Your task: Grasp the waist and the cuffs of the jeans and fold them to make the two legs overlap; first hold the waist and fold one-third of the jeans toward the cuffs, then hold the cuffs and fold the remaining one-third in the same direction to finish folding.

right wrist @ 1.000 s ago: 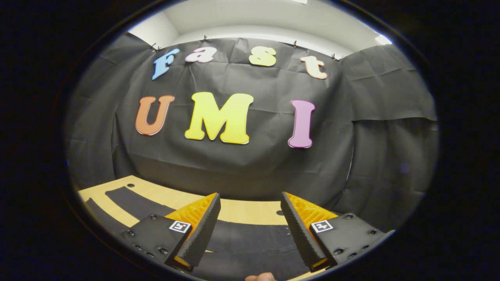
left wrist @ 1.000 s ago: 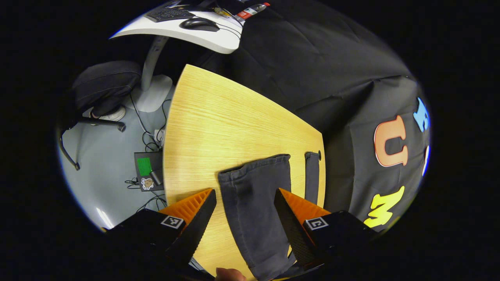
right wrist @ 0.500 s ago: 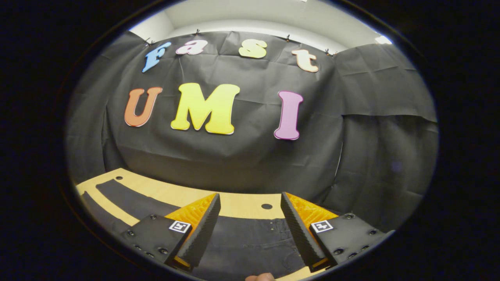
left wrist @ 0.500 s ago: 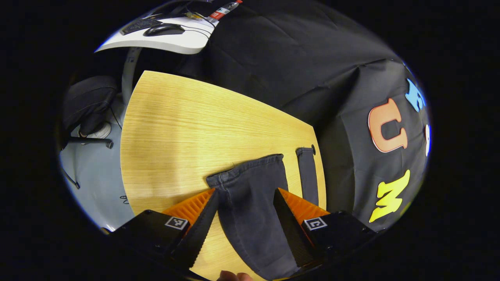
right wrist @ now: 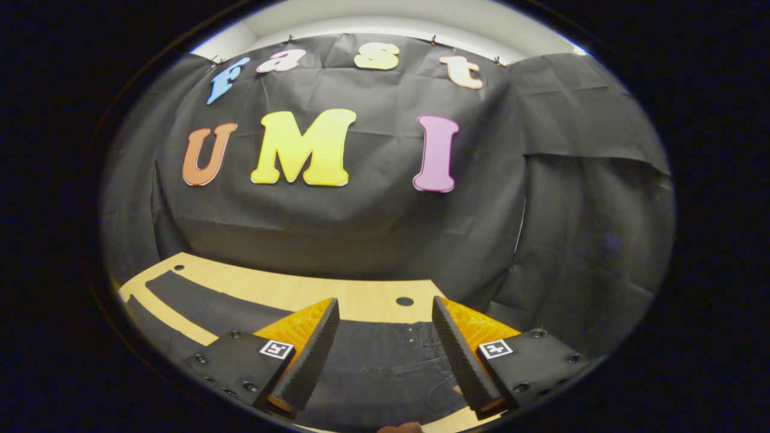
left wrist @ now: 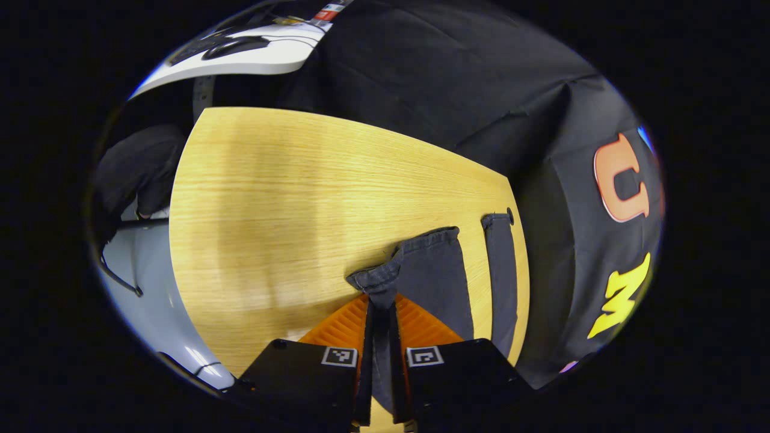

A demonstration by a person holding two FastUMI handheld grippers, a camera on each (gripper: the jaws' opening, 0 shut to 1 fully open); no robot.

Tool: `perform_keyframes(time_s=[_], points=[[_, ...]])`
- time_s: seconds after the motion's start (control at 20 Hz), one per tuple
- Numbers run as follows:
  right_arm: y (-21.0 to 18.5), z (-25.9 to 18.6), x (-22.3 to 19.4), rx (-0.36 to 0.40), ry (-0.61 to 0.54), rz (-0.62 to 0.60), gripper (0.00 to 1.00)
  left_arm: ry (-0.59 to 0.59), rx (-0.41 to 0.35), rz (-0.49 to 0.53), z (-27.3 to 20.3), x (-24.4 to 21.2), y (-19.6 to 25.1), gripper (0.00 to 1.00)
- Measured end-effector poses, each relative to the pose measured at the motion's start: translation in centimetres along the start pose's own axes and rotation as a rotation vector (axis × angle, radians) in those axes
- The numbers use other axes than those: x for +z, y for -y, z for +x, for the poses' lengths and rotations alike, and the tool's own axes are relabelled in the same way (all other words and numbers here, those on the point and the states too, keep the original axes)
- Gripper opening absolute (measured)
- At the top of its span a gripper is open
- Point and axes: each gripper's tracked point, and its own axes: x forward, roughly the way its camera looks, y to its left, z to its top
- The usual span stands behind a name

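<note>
On the wooden table (left wrist: 271, 198), dark jeans (left wrist: 442, 270) lie flat, legs apart.
Beyond the table's left edge, a white desk (left wrist: 252, 57); the left gripper (left wrist: 381, 313) pinches a bunched cuff (left wrist: 385, 279), while the right gripper (right wrist: 385, 337), fingers spread, hovers over the waist (right wrist: 415, 337).
</note>
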Motion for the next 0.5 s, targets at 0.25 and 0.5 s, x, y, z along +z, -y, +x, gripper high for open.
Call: perform_keyframes(time_s=[0.25, 0.5], points=[[5.3, 1.8, -7.2, 0.008, -0.411, 0.337, 0.96, -0.009, -0.019, -0.042, 0.2, -0.2, 0.2, 0.06], [17.0, -0.6, -14.7, -0.273, -0.650, 0.526, 0.98, -0.009, -0.018, -0.046, 0.2, -0.2, 0.3, 0.06]])
